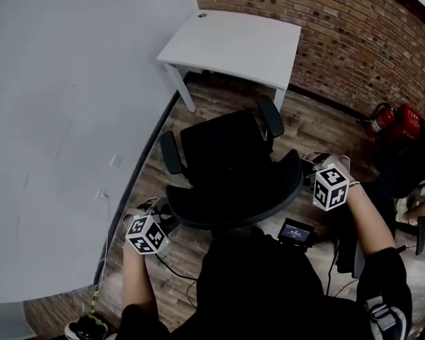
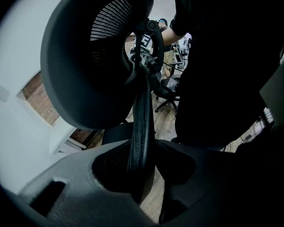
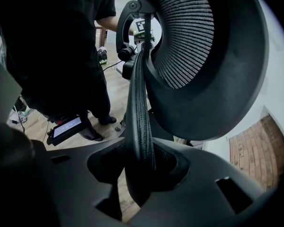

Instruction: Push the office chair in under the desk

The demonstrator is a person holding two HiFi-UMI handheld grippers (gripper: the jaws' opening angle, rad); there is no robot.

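Observation:
A black mesh office chair stands on the wood floor, its seat facing the white desk and still outside it. My left gripper is shut on the left rim of the chair's backrest, and my right gripper is shut on the right rim. In the left gripper view the backrest rim runs between the jaws of the left gripper, with the headrest above. The right gripper view shows the rim pinched in the right gripper beside the headrest.
A white wall runs along the left, close to the chair's left armrest. A brick wall lies behind the desk, with a red fire extinguisher at the right. A small screen device and cables sit near my body.

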